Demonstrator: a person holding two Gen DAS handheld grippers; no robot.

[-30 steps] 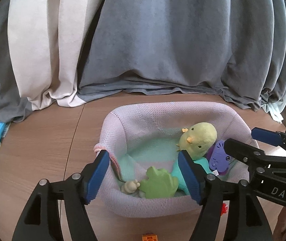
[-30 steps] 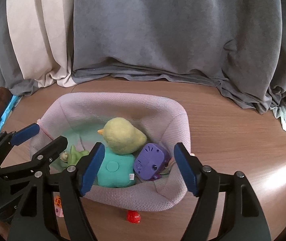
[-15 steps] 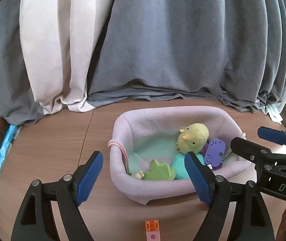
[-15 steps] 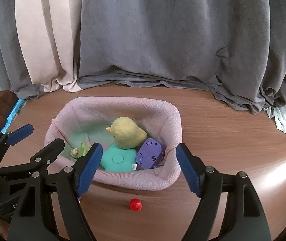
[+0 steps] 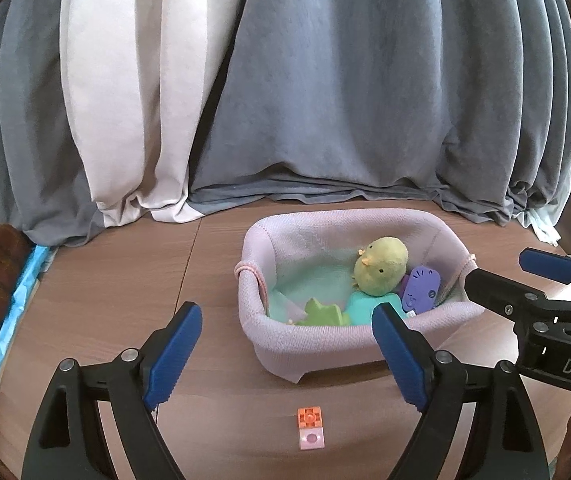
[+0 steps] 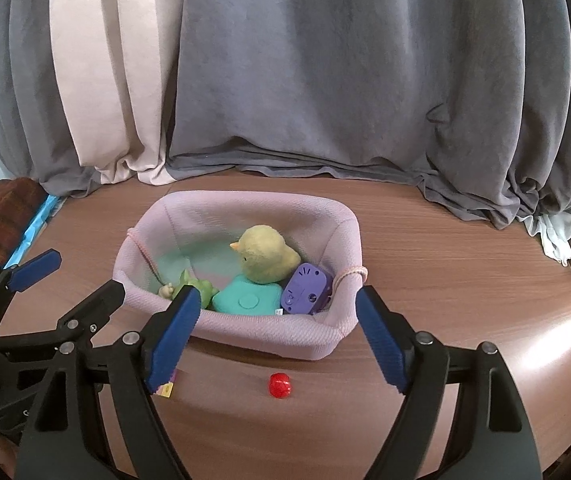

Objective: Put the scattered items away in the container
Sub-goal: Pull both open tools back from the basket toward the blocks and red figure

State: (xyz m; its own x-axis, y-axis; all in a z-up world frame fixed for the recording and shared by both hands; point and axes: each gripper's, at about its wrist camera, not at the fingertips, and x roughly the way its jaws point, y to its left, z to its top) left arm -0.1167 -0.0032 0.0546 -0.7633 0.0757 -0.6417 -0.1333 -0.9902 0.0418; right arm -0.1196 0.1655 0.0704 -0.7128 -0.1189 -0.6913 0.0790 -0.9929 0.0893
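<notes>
Both tongs spread wide over the counter, nothing between them.

Left wrist: our left tongs [image 5: 285, 344], just opening, are tilting down before the basket [image 5: 349, 342]. Right wrist: our right tongs [image 6: 275, 334], just opening, are angling down; red piece [image 6: 279, 385] lying outside.

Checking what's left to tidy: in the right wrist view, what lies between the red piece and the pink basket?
Nothing: bare wooden tabletop separates the red piece from the pink basket's near wall, as the right wrist view shows.

Pink basket [image 6: 269, 340] – yellow chick [image 6: 267, 254], red ball [image 6: 279, 385].
</notes>
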